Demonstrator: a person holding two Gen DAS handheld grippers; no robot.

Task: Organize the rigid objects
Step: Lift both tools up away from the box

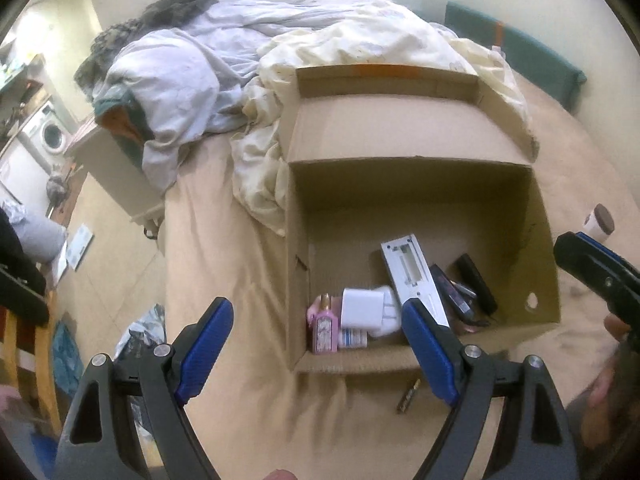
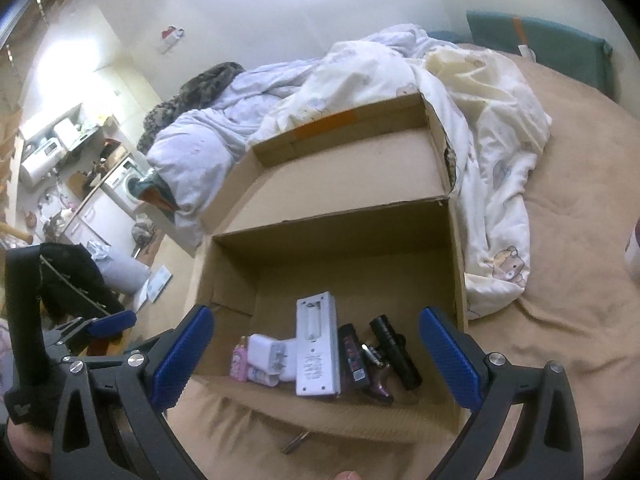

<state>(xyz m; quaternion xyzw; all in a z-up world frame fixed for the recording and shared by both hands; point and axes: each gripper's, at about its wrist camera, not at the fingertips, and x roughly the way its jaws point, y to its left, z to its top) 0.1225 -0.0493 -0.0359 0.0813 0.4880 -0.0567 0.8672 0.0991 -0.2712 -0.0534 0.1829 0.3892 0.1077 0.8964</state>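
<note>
Left wrist view: left gripper (image 1: 316, 320) jaws wide apart, empty, above cardboard box (image 1: 296, 240) on bed (image 1: 224, 240). Inside, along near wall: pink bottle (image 1: 325, 325), white charger (image 1: 360, 308), white remote (image 1: 412, 276). Battery (image 1: 408, 396) outside on bed.

Right wrist view: right gripper (image 2: 316, 344) jaws wide apart, empty, over same box; black flashlight (image 2: 394, 352) right of remote.

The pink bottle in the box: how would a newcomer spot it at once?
Find the open cardboard box on the tan bed. Along its near wall lies a row of items; the pink bottle ends it, beside the white charger. It is the only pink, gold-capped item.
</note>
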